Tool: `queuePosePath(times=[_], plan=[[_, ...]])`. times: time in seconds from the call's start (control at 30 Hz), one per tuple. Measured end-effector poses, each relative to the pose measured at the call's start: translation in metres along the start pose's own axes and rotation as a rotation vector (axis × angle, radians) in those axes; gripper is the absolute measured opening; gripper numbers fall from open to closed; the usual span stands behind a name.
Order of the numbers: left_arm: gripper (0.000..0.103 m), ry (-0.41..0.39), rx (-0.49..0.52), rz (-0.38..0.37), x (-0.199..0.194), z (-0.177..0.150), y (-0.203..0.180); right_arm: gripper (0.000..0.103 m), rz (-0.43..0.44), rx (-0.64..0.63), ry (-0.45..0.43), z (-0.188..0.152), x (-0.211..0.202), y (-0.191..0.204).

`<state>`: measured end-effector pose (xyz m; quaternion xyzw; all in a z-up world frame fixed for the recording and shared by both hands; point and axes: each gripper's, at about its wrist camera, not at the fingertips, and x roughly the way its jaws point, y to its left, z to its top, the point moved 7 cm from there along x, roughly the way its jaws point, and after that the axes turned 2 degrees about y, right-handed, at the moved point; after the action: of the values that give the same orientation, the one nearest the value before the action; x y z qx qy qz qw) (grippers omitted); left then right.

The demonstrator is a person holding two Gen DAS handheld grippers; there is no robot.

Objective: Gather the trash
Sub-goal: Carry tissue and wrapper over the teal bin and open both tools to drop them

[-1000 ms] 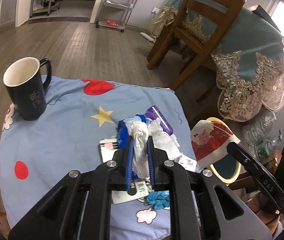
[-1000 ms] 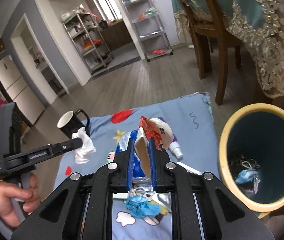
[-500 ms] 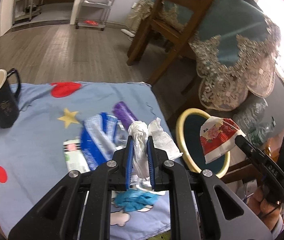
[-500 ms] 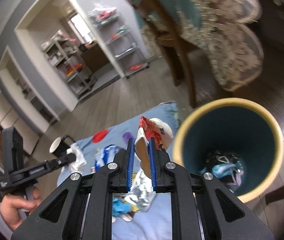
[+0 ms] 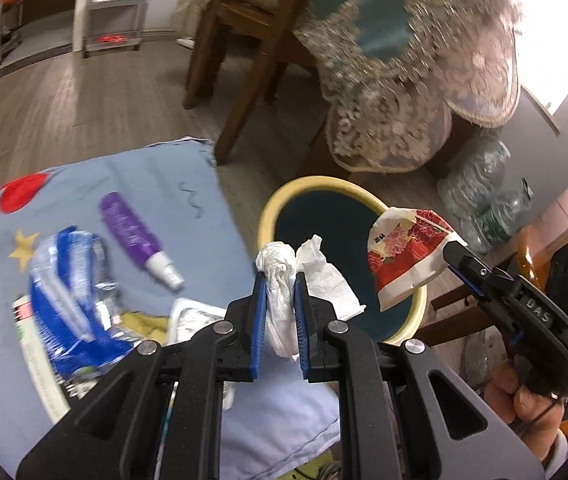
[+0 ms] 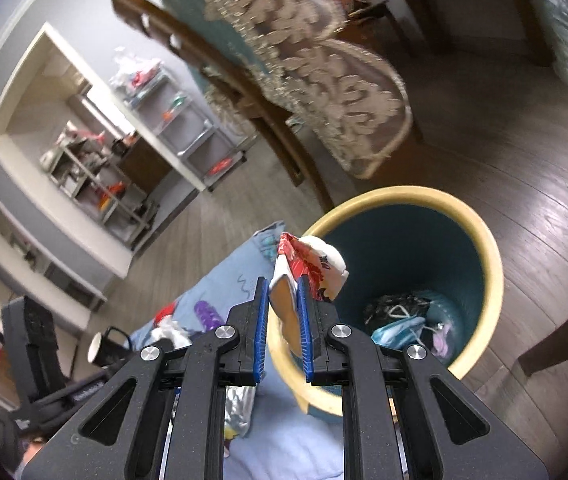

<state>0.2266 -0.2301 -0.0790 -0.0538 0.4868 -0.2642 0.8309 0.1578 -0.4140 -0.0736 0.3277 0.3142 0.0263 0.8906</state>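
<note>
You're at the drop: right gripper (image 6: 283, 292) pinches the red wrapper (image 6: 308, 268) over the bin (image 6: 480, 240), left gripper (image 5: 279, 288) clamps the white tissue (image 5: 279, 280) beside its rim. Next, release both inside.

The right gripper (image 6: 282, 300) is clamped on a crumpled red-and-white wrapper (image 6: 308, 268), held over the near left rim of the bin (image 6: 484, 240). Trash (a blue mask among it) lies at the bin's bottom. At 8 o'clock, the blue cloth (image 6: 235, 280) carries a purple bottle (image 6: 207, 314) and a mug (image 6: 101, 350). The left gripper (image 6: 95, 380) shows at 8 o'clock, its jaws unclear.
</note>
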Motion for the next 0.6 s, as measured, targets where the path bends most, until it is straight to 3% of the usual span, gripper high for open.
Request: queuePosePath(times=[0.4, 0.6], plan=[[0.014, 0.062, 0.035, -0.023, 0.072, 0.013, -0.047, 0.015, -0.034, 0.068, -0.02, 0.007, -0.006, -0.031], [0.043, 0.072, 0.006, -0.019, 0.085, 0.011, -0.043, 0.015, -0.049, 0.093, -0.003, 0.005, 0.0, -0.042]])
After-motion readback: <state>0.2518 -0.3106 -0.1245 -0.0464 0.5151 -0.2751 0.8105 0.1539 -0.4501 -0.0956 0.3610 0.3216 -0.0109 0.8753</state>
